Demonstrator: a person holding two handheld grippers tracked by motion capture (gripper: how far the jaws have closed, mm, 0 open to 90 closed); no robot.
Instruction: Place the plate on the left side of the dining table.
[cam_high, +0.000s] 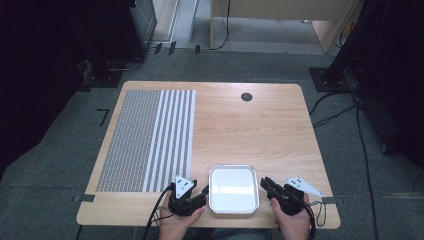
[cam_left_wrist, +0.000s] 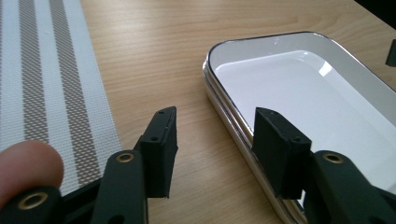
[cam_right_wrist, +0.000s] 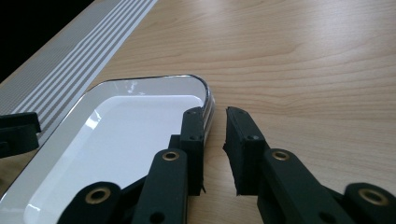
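The left gripper (cam_high: 204, 192) has its jaws about half open. In the left gripper view 1 jaw is over the tray's inner side and the other is outside, over the wood, so the left rim of the tray (cam_left_wrist: 219, 109) stands between them. The pads do not press on it yet; a clear gap is seen on the outer side.

The right gripper (cam_high: 264, 183) has its jaws narrow. In the right gripper view the inner jaw is on the inside of the right rim (cam_right_wrist: 209, 100) and the outer jaw is just outside. A thin gap is there between the pads, and I cannot tell for sure if they already pinch the rim.

The tray (cam_high: 233, 171) is a white metal tray with rounded corners, empty, flat on the wooden table (cam_high: 260, 125) near the person's edge, between the 2 grippers. The striped mat (cam_high: 150, 140) lies to its left, apart from it.

I judge the step is to take the tray by its 2 side rims. To do it well, both grippers should close fully on the rim before any lift, at about the same place on each side, so the tray does not tip. The rim is thin and shiny, so it may slip; the pads should go deep over it. Then lift both hands together and level.
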